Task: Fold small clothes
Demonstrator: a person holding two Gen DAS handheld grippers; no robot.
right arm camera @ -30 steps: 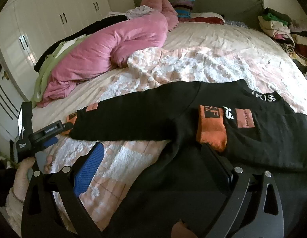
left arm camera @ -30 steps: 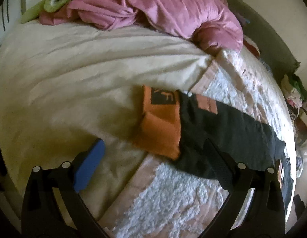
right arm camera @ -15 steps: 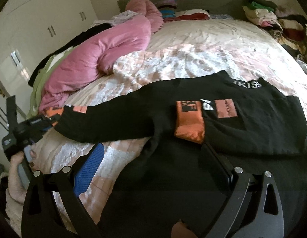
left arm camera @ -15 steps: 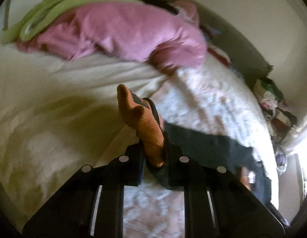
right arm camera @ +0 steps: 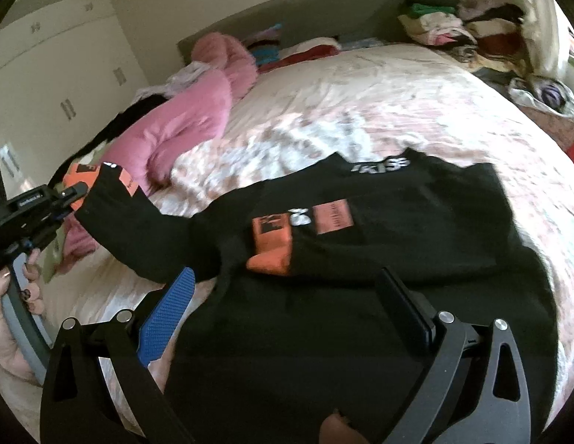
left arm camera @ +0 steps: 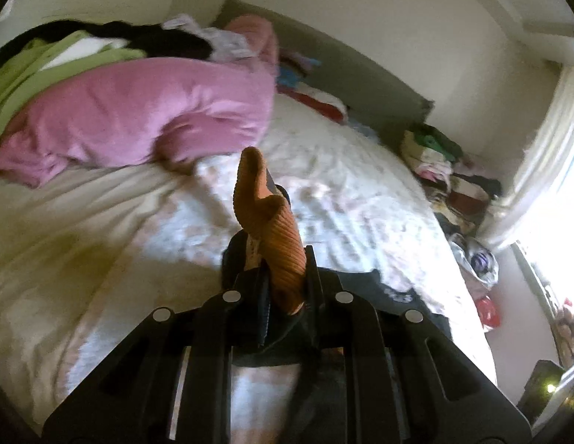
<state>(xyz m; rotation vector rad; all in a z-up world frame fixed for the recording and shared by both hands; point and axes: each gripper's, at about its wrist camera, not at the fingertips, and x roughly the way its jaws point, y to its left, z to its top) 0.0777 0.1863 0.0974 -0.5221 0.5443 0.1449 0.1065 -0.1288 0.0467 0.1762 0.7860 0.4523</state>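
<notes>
A black sweatshirt (right arm camera: 379, 244) with orange cuffs lies spread on the bed. My left gripper (left arm camera: 285, 281) is shut on the orange cuff (left arm camera: 276, 229) of one sleeve and holds it lifted off the bed; in the right wrist view it (right arm camera: 70, 194) shows at the far left with the sleeve (right arm camera: 139, 236) stretched up to it. The other orange cuff (right arm camera: 270, 240) lies folded across the chest. My right gripper (right arm camera: 287, 310) is open, hovering low over the sweatshirt's lower body and holding nothing.
A pink duvet (left arm camera: 139, 118) and green and black clothes (left arm camera: 57, 59) are heaped at the bed's far left. More clothes (right arm camera: 453, 26) are piled by the headboard at right. White wardrobes (right arm camera: 64, 85) stand to the left, a bright window (left arm camera: 553, 192) to the right.
My left gripper closed on the orange cuff and lifted the sleeve up off the bed. The right gripper stayed open and shifted slightly over the sweatshirt's body.
</notes>
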